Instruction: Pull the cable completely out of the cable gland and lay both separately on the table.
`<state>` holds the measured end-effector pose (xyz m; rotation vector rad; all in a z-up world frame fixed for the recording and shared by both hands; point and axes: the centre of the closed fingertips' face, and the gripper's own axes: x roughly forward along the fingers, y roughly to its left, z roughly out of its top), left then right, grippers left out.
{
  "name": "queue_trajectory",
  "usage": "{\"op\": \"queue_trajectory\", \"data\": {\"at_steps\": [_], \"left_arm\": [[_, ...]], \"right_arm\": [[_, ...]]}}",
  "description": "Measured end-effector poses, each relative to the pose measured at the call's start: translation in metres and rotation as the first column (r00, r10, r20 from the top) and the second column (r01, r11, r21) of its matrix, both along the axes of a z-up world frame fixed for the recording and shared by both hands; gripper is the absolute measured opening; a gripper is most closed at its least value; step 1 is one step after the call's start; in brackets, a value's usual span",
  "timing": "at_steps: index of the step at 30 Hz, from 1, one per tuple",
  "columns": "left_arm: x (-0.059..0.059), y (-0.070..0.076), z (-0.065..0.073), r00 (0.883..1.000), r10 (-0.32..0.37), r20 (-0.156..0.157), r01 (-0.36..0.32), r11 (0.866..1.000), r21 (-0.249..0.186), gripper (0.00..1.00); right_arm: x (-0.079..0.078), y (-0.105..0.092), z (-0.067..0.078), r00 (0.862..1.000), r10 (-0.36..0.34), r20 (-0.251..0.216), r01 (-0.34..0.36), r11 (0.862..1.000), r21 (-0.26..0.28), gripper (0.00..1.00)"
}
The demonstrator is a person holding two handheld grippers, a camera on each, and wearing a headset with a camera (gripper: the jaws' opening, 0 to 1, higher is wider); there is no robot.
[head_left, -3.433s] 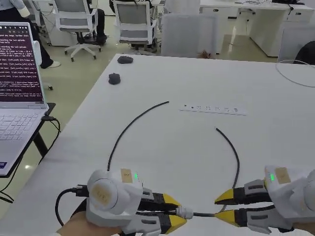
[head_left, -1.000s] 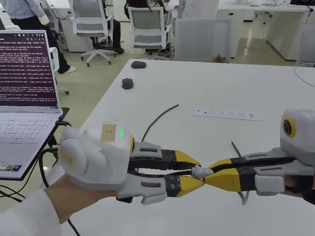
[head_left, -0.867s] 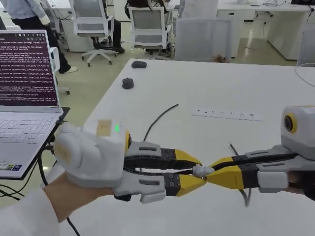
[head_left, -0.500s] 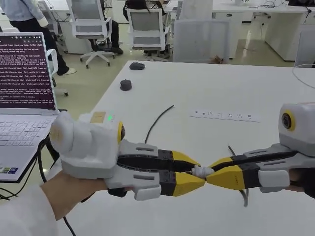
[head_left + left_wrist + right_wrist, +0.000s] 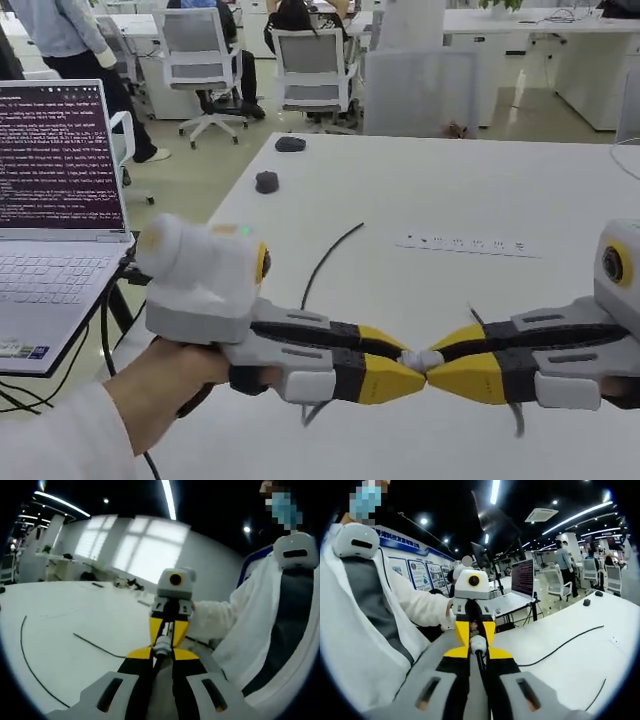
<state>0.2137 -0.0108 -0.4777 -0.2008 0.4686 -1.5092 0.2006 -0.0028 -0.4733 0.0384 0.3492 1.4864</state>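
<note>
Cable gland above white office table

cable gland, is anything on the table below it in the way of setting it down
Nothing visible does. The cable gland is held where the left hand-held gripper and right hand-held gripper meet, above the table. Only the cable trails underneath; the power strip lies farther back.

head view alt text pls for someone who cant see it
The left gripper and right gripper meet tip to tip at a small white cable gland above a white table; its black cable trails onto the table. An open laptop sits at left.
</note>
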Motion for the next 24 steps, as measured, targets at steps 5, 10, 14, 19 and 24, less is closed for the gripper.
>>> {"op": "queue_trajectory", "data": {"at_steps": [5, 10, 14, 19, 24], "left_arm": [[-0.003, -0.001, -0.002, 0.997, 0.010, -0.081, -0.012, 0.999, -0.032, 0.13], [-0.005, -0.003, -0.007, 0.998, 0.024, -0.061, -0.026, 0.999, -0.030, 0.14], [-0.006, -0.008, -0.008, 0.998, 0.045, -0.037, -0.047, 0.998, -0.050, 0.14], [0.005, -0.011, -0.004, 0.971, 0.102, 0.216, -0.094, 0.994, -0.047, 0.15], [0.000, -0.009, -0.009, 0.909, 0.051, 0.413, -0.063, 0.998, 0.015, 0.15]], "right_arm": [[-0.001, 0.000, 0.000, 0.977, 0.045, 0.210, -0.044, 0.999, -0.012, 0.08], [-0.002, -0.002, -0.008, 0.938, 0.085, 0.336, -0.068, 0.996, -0.060, 0.09], [-0.002, -0.007, -0.008, 0.936, 0.095, 0.340, -0.078, 0.995, -0.065, 0.10], [0.013, -0.015, -0.012, 0.998, 0.012, 0.060, -0.014, 0.999, 0.031, 0.14], [0.021, -0.023, 0.009, 0.990, -0.002, -0.141, 0.034, 0.975, 0.221, 0.22]]}}
